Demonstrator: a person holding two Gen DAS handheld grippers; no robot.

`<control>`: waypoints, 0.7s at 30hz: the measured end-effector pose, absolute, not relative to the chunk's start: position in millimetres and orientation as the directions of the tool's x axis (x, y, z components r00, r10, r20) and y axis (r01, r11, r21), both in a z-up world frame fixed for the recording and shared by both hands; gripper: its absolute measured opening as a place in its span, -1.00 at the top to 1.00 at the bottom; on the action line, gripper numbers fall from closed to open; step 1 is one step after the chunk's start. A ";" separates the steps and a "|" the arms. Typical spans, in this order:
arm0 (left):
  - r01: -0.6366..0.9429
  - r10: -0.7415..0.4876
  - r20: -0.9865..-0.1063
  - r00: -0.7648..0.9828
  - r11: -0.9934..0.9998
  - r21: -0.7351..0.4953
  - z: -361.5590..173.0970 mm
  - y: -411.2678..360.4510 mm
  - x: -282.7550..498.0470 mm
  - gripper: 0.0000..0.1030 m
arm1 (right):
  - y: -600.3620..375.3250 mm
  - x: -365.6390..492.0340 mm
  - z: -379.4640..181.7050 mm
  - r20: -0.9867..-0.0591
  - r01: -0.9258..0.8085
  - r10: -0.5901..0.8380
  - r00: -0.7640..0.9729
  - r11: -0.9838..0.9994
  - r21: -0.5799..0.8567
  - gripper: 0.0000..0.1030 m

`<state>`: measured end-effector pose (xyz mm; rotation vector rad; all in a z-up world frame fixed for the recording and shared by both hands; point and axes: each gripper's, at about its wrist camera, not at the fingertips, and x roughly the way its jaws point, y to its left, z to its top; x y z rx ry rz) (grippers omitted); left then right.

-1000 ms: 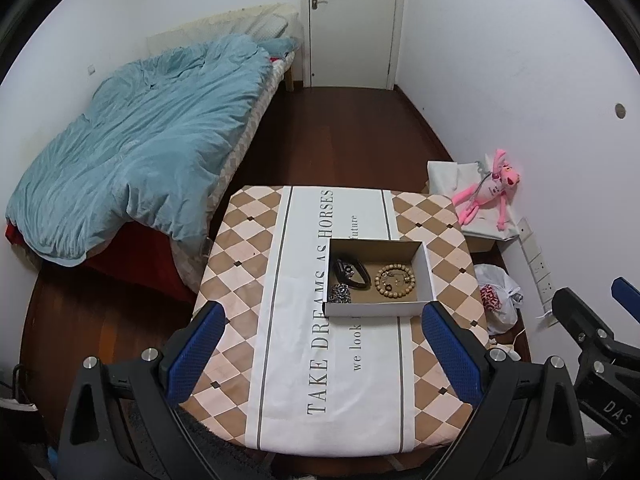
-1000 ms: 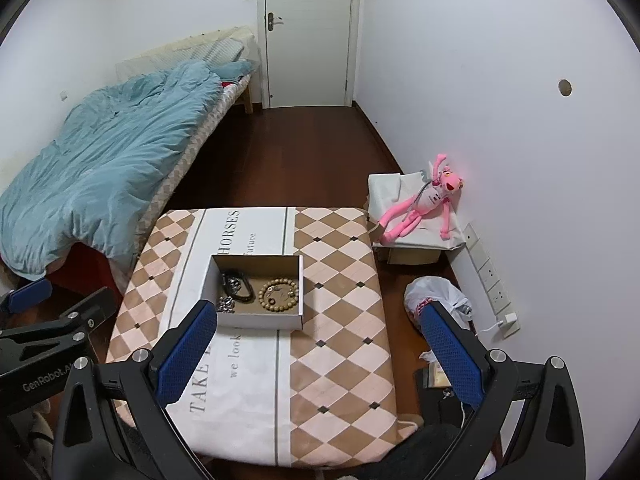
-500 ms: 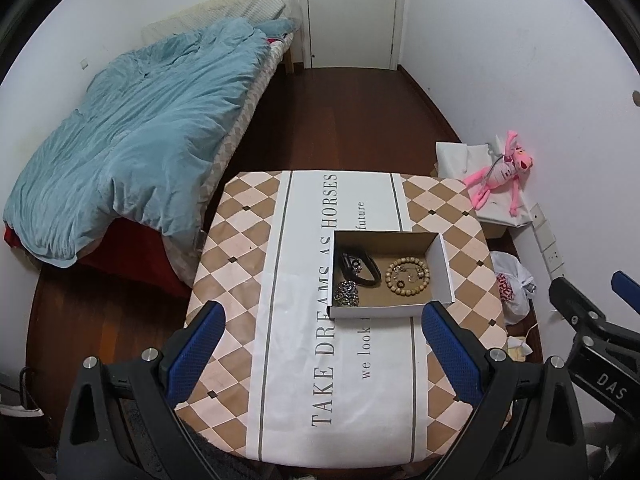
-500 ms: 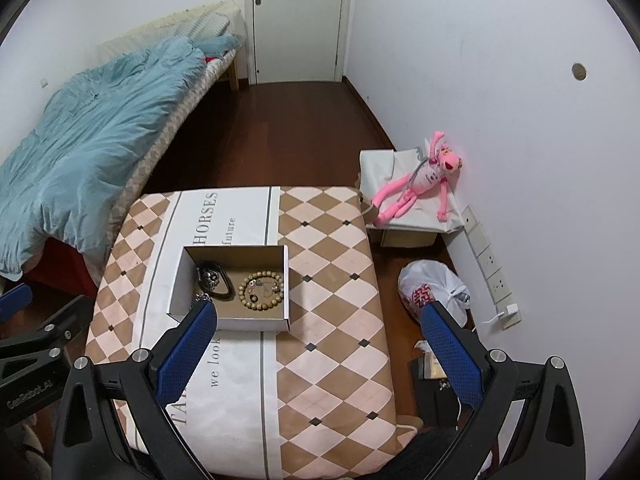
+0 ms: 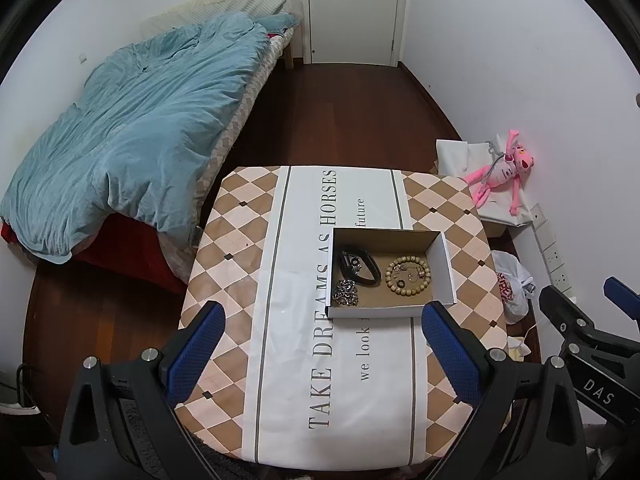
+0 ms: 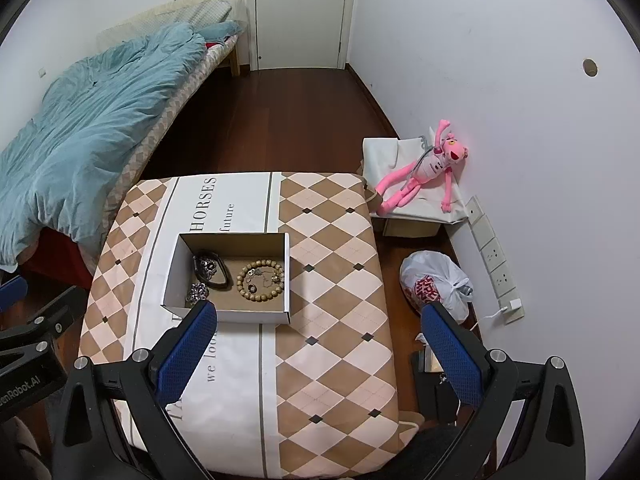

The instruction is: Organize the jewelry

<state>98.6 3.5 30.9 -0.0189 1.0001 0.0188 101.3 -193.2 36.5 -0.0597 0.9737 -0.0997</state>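
An open cardboard box [image 5: 446,264] [image 6: 286,276] sits on the table [image 5: 288,360] [image 6: 336,320]. Inside lie a wooden bead bracelet [image 5: 408,277] [image 6: 261,281], a black band [image 5: 360,266] [image 6: 212,269] and a silver chain bracelet [image 5: 346,292] [image 6: 197,292]. Small pieces lie inside the bead ring. My left gripper [image 5: 322,350] is open and empty, high above the table's near side. My right gripper [image 6: 318,354] is open and empty, also high, right of the box.
A bed with a blue duvet [image 5: 132,136] stands left of the table. A pink plush toy [image 6: 424,168] lies on a low white box by the right wall. A white plastic bag [image 6: 436,284] lies on the wooden floor. A closed door [image 6: 300,12] is at the back.
Both grippers have moved closer over the table, so the table and box sit lower and larger in both views. Both stay open. The jewelry has not moved.
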 end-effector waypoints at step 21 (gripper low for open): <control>-0.023 0.011 -0.846 0.532 1.000 -0.001 25.0 6.8 97.8 -0.95 | -192.7 100.0 34.8 -0.825 0.050 -0.107 0.554 0.994 -0.095 -1.00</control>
